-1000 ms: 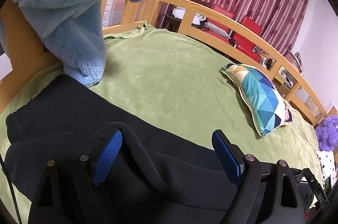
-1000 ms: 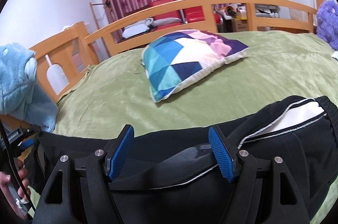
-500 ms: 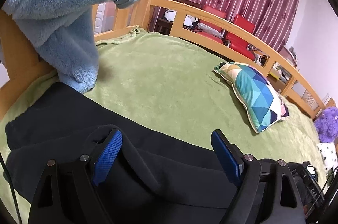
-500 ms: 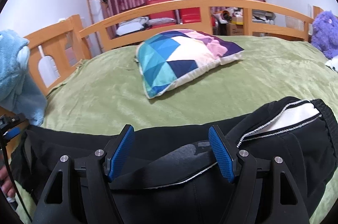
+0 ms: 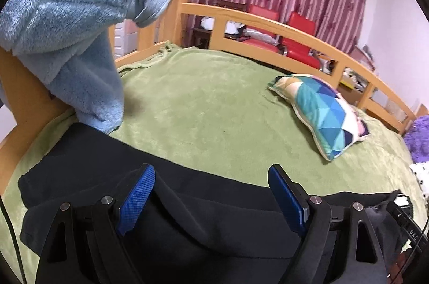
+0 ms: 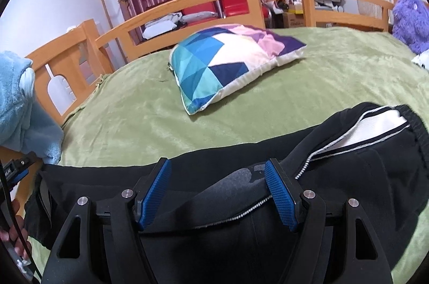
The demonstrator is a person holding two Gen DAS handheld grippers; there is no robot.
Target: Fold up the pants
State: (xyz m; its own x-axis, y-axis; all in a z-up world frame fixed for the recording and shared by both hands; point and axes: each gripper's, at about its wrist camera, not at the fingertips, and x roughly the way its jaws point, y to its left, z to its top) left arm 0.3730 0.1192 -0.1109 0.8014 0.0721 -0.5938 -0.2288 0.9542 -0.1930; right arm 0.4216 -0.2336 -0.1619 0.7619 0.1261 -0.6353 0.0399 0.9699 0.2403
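Black pants [image 5: 88, 163] [image 6: 348, 176] lie across the near edge of a green blanket [image 5: 209, 101] [image 6: 335, 85], white-lined waistband at the right, leg ends at the left. The left gripper [image 5: 211, 192] hangs over the leg end with its jaws spread wide, gripping nothing. The right gripper [image 6: 218, 190] is likewise released, its blue pads [image 6: 278, 192] either side of a raised fold near the waistband. A patterned pillow [image 5: 321, 115] [image 6: 228, 61] rests farther back. A blue fleece [image 5: 69, 24] [image 6: 18, 107] drapes over the wooden rail [image 5: 26, 96] at the left.
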